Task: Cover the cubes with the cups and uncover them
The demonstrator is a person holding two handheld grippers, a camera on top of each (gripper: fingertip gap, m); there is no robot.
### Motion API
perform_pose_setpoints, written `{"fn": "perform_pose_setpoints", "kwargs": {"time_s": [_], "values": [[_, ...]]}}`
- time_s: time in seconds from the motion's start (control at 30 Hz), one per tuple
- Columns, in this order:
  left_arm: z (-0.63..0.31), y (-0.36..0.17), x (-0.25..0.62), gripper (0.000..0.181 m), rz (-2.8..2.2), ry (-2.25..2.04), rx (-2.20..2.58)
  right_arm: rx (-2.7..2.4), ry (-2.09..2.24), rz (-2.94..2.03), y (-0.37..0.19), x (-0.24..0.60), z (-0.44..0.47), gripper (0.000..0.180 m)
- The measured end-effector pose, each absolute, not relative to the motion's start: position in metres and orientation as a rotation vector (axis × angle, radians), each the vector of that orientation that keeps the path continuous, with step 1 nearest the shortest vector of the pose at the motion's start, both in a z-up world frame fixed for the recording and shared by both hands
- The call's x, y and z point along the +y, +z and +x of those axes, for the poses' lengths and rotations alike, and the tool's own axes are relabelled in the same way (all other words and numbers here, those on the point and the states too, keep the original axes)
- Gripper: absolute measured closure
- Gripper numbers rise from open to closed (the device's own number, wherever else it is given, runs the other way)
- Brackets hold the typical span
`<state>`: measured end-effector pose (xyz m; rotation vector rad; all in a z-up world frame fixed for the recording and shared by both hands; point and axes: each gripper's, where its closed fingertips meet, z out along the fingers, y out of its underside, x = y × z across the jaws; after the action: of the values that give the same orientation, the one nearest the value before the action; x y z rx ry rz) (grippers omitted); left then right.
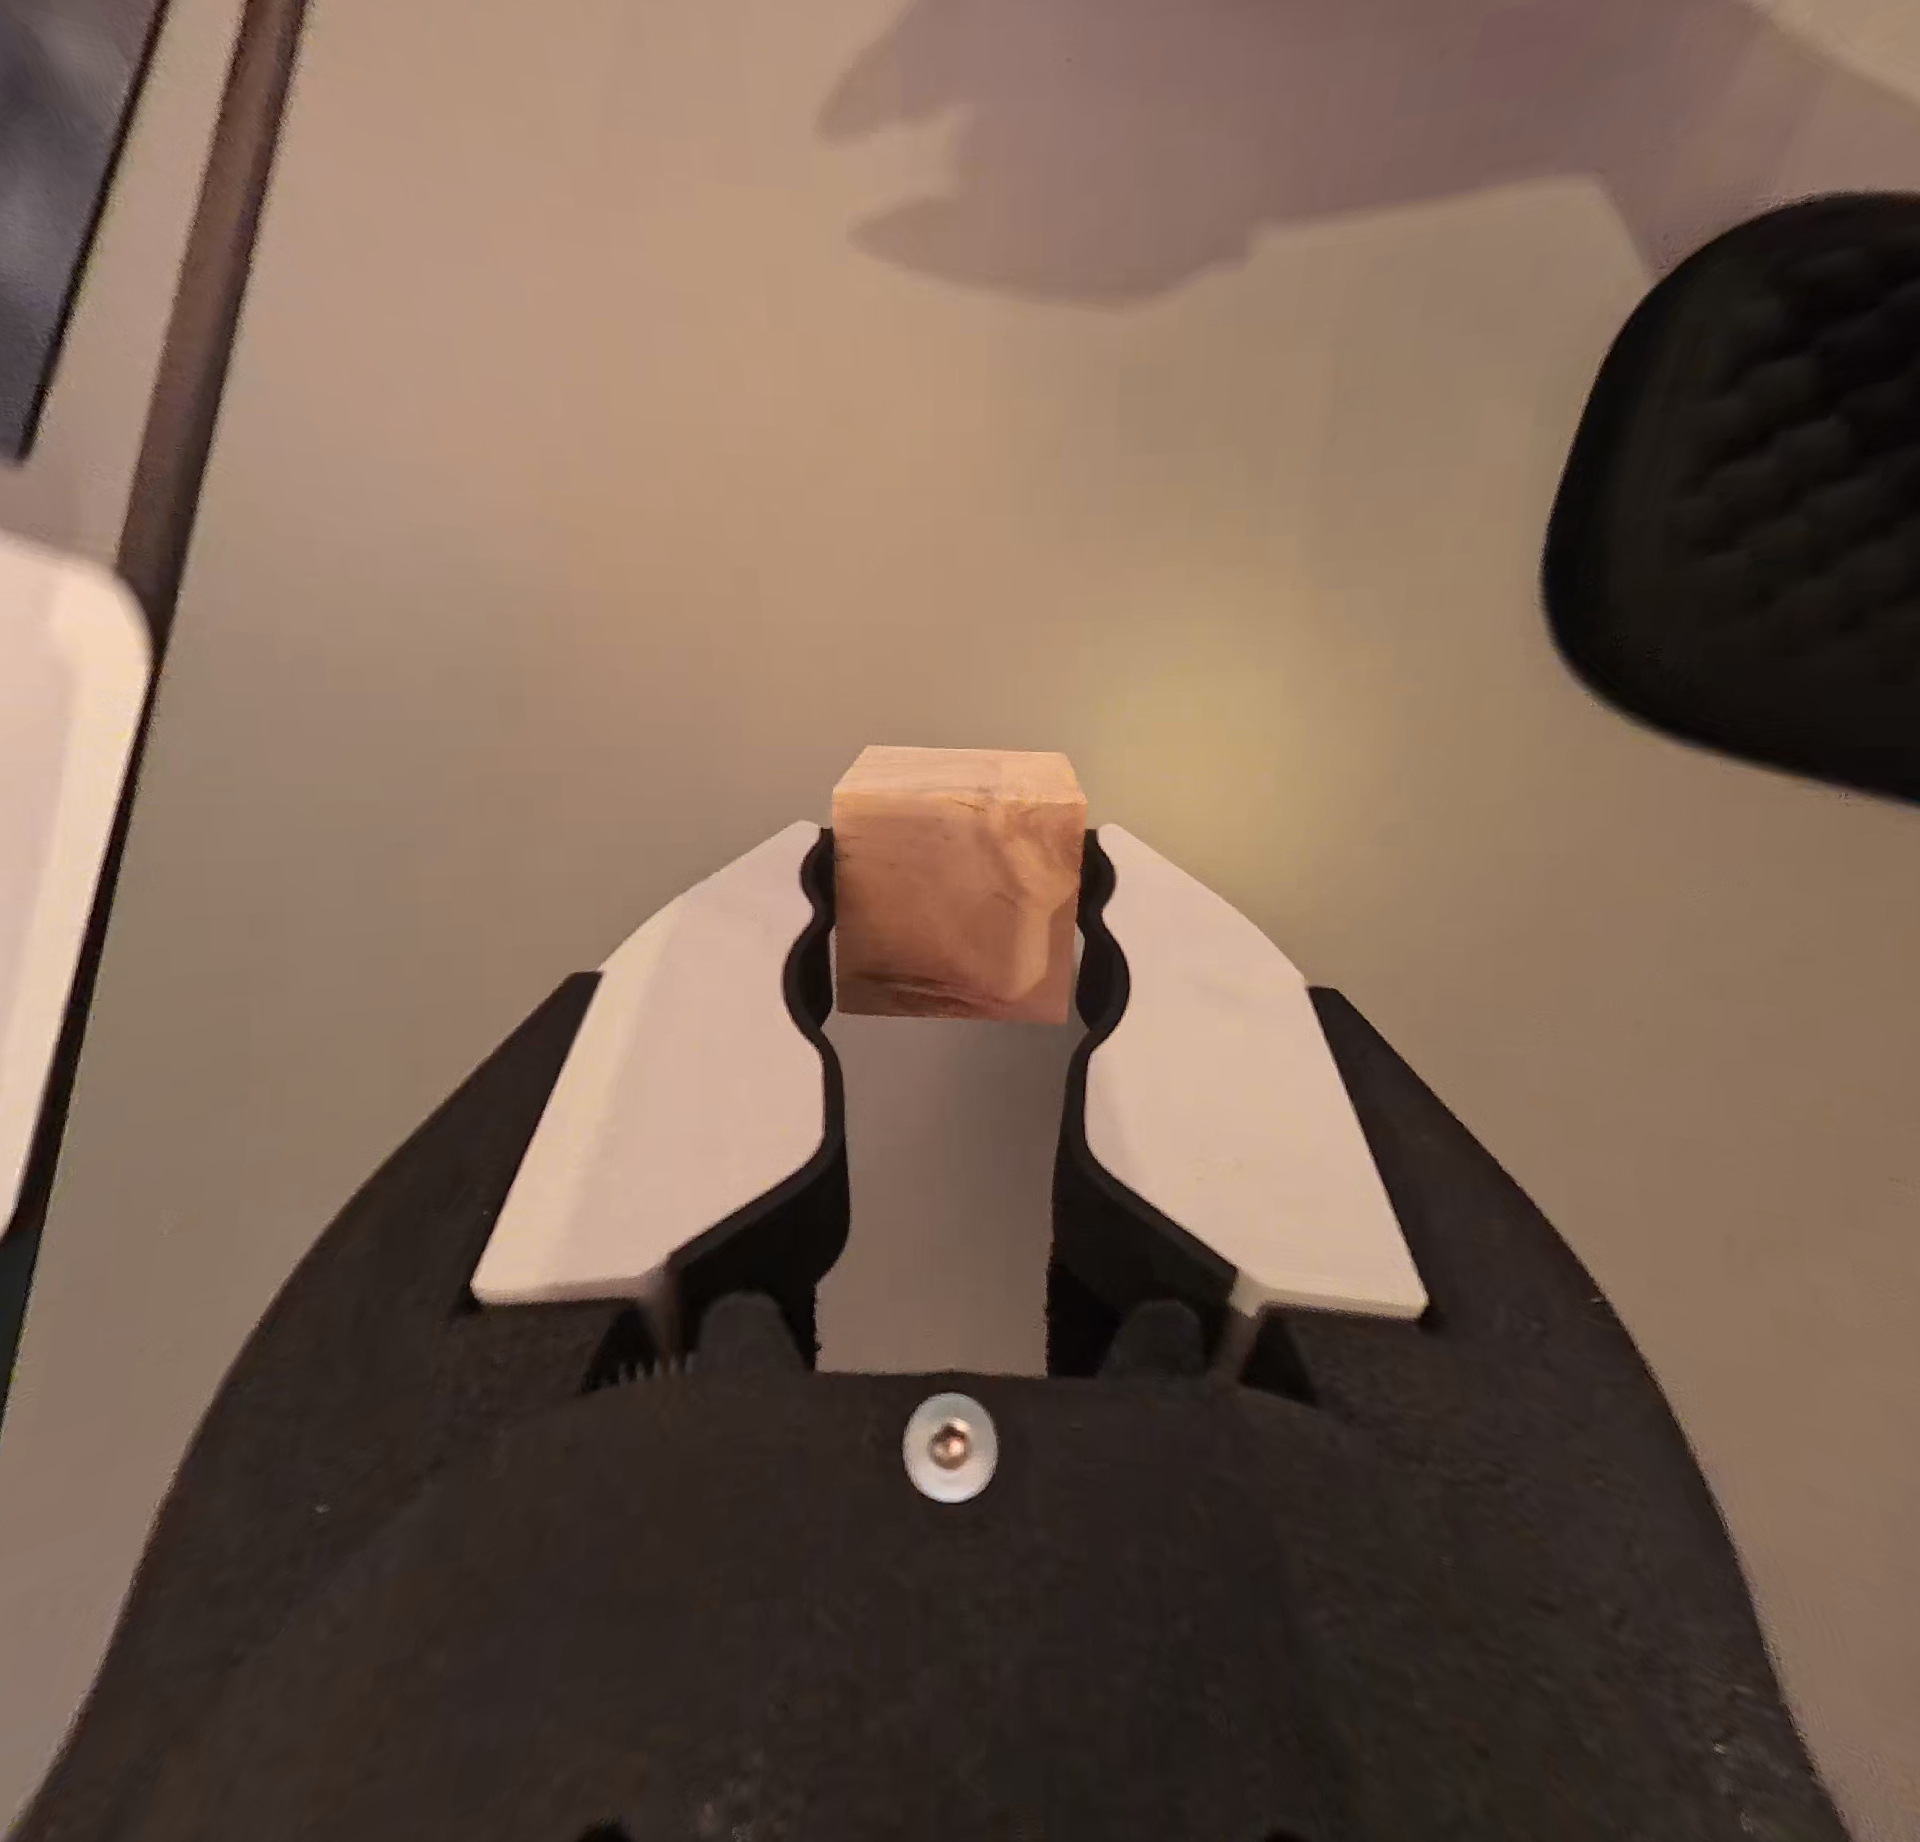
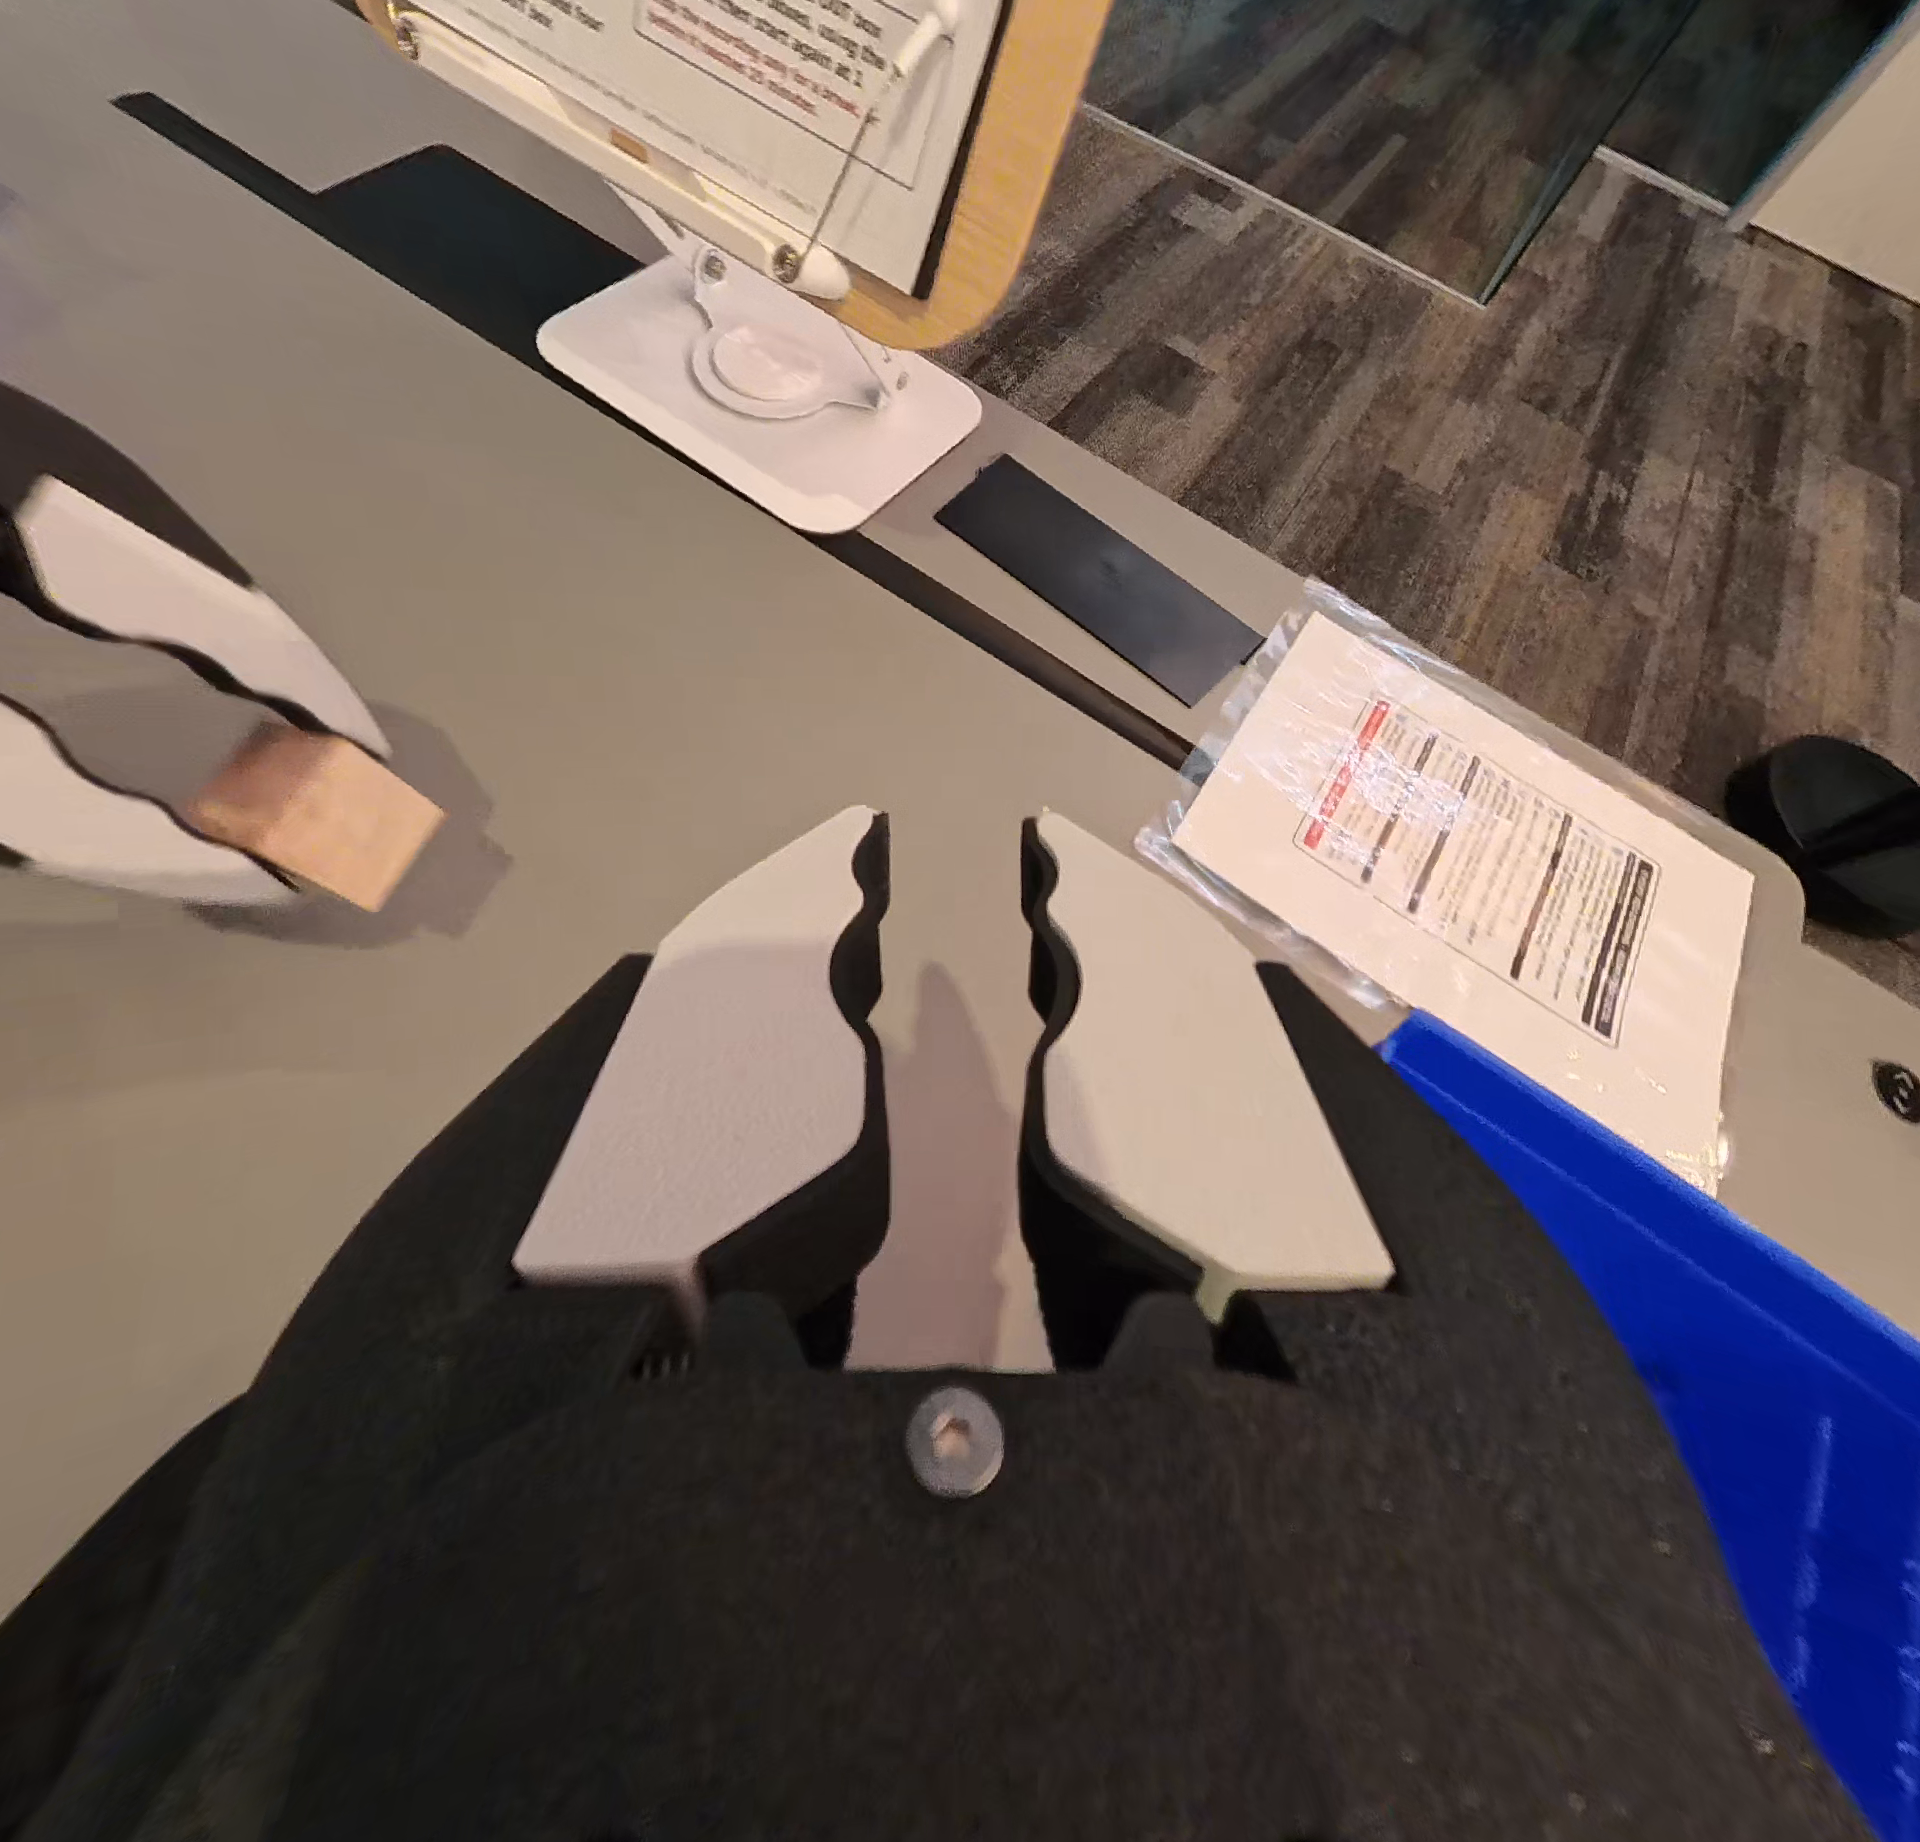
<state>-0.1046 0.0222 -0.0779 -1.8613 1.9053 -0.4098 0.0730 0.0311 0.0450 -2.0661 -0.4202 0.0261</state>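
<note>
Left gripper [image 1: 958, 836] pinching a wooden cube [image 1: 958, 899] at frame centre above the grey table [image 1: 623, 442], right gripper [image 2: 956, 836] empty with fingers slightly parted; no cup visible, so covering and uncovering apparently remain.

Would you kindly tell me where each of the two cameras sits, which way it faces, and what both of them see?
Left wrist view: sits on the left gripper, looking steeply down at the grey table; its own fingers clamp a wooden cube.
Right wrist view: sits on the right gripper, facing across the table toward a sign stand, a bagged sheet and the floor; its own fingers stand apart, empty.
Shared: cube, left gripper and table also appear at the right view's left edge.
</note>
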Motion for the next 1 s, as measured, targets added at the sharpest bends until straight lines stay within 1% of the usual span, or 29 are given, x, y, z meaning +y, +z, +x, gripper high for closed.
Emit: {"fn": "perform_pose_setpoints", "kwargs": {"time_s": [0.2,0.4,0.57,1.0], "values": [[-0.029,-0.104,0.018,0.137,-1.718,-0.355,2.13,-0.364,0.048,-2.107,0.032,0.019,0.095,0.156],[0.013,-0.117,0.022,0.137,-1.723,-0.294,2.213,-0.285,0.115,-2.089,0.028,0.001,0.114,0.156],[0.023,-0.126,0.027,0.137,-1.743,-0.247,2.281,-0.22,0.092,-2.135,0.017,-0.007,0.134,0.156],[0.028,-0.139,0.029,0.137,-1.727,-0.221,2.38,-0.236,0.123,-2.145,0.011,-0.005,0.132,0.156]]}}
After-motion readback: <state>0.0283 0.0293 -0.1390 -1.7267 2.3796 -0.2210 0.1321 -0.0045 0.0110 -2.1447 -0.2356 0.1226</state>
